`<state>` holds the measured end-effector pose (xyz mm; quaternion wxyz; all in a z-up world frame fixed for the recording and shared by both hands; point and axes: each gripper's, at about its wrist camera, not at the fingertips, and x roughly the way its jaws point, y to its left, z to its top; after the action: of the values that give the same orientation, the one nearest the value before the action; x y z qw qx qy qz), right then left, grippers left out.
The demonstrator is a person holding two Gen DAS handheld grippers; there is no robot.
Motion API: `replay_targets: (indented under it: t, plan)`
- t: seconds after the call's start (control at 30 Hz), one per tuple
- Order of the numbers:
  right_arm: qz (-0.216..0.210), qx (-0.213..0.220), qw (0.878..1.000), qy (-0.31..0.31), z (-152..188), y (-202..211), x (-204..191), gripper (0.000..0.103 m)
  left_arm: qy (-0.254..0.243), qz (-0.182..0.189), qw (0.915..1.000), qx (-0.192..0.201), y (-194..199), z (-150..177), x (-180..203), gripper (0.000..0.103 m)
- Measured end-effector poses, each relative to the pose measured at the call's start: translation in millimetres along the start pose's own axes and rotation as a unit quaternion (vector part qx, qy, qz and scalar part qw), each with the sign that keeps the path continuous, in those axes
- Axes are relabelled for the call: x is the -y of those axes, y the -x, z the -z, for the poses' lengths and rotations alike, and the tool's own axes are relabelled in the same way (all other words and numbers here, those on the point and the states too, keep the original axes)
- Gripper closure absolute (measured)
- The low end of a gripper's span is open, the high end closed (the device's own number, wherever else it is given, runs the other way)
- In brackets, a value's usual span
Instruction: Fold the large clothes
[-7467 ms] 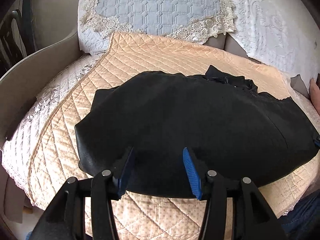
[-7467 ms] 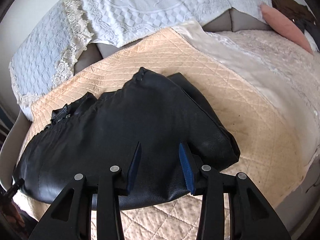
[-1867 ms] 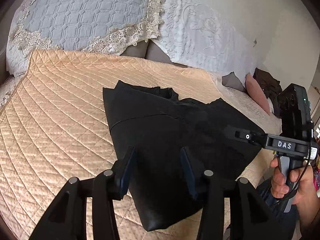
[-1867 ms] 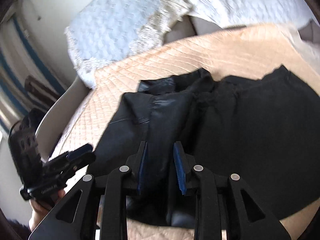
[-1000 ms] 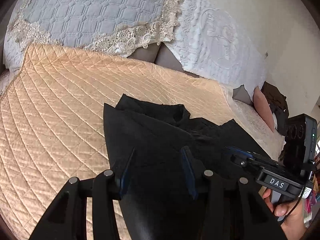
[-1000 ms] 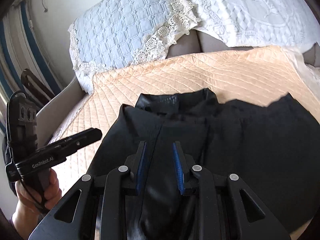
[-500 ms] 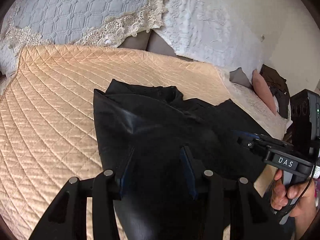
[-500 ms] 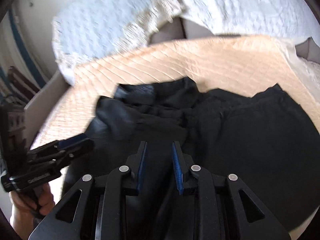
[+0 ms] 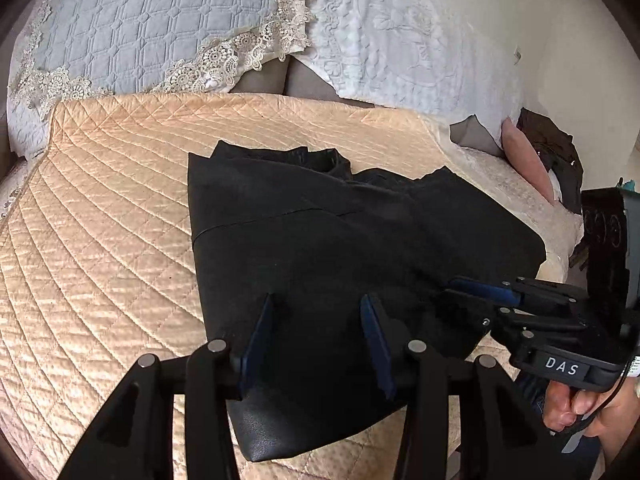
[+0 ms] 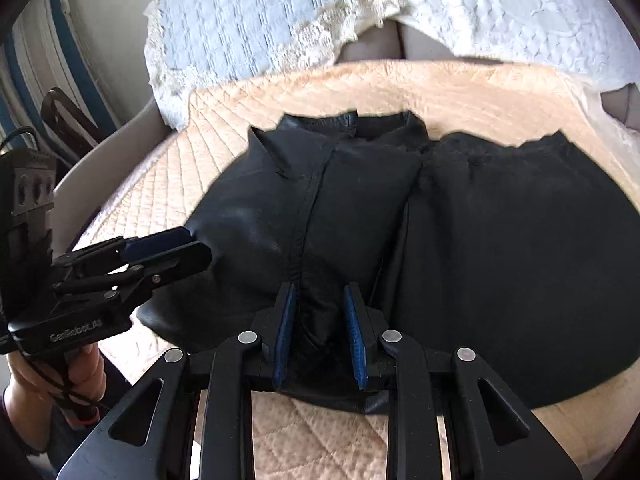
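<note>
1. Clearly, the black leather garment [image 9: 340, 240] lies partly folded on the peach quilted cover [image 9: 100, 208] of a bed, its collar end towards the pillows.
2. Seen from the right wrist, 1 panel of the garment is laid over its left half, leaving a raised seam running down the middle; the right half lies flatter and spreads wide.
3. The right gripper [image 10: 320, 332] is clamped on a bunched fold of the black leather garment at its near edge; the blue pads [image 10: 285, 332] press in on the fold from both sides.
4. The left gripper [image 9: 316, 340] stands with its 2 fingers apart over the near corner of the garment. Leather shows between them, but I cannot tell whether the pads touch it.
5. A hand [image 9: 592, 412] holds the right gripper's handle at the lower right of the left wrist view; another hand [image 10: 60, 380] holds the left gripper's handle at the lower left of the right wrist view.
6. A grey-blue quilted pillow with lace trim [image 9: 152, 28] and a white embroidered pillow [image 9: 400, 40] lean at the head of the bed.
7. A pink cushion [image 9: 524, 160] lies far right beside dark clothing [image 9: 556, 148].
</note>
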<state>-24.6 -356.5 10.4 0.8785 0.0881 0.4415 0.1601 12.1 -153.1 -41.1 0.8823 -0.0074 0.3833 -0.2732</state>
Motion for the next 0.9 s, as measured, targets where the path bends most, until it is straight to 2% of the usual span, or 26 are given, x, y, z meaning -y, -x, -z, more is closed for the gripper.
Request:
replay_targets:
  t: [0.07,0.1,0.2,0.3,0.47,0.63,0.9]
  plan:
    - [0.002,0.004,1.000,0.007,3.8,3.8,-1.0,0.078,-0.006,-0.003,0.9999,-0.007,-3.7,4.1,0.6,0.056]
    - [0.004,-0.008,1.000,0.008,8.3,-1.8,1.0,0.078,-0.010,-0.006,0.9999,-0.011,-7.3,6.0,1.5,0.056]
    - [-0.012,-0.014,1.000,-0.024,11.8,-7.9,10.1,0.076,-0.023,-0.022,0.9995,-0.008,-4.9,4.3,7.6,0.056]
    - [-0.014,-0.004,0.999,-0.031,0.7,-2.1,9.4,0.076,-0.009,-0.020,0.9998,-0.003,-1.0,-1.7,4.5,0.056]
    - [-0.005,0.019,0.999,-0.029,-30.3,-3.8,11.6,0.076,-0.011,-0.045,0.9989,-0.006,-5.9,-8.0,3.0,0.056]
    - [0.002,-0.018,1.000,-0.024,-27.2,-39.7,18.0,0.076,-0.017,-0.047,0.9987,-0.014,-12.1,-7.1,3.5,0.056]
    - [0.001,0.023,0.999,-0.029,-36.7,-11.1,19.4,0.076,-0.001,-0.034,0.9994,-0.002,-6.2,-11.8,-2.8,0.056]
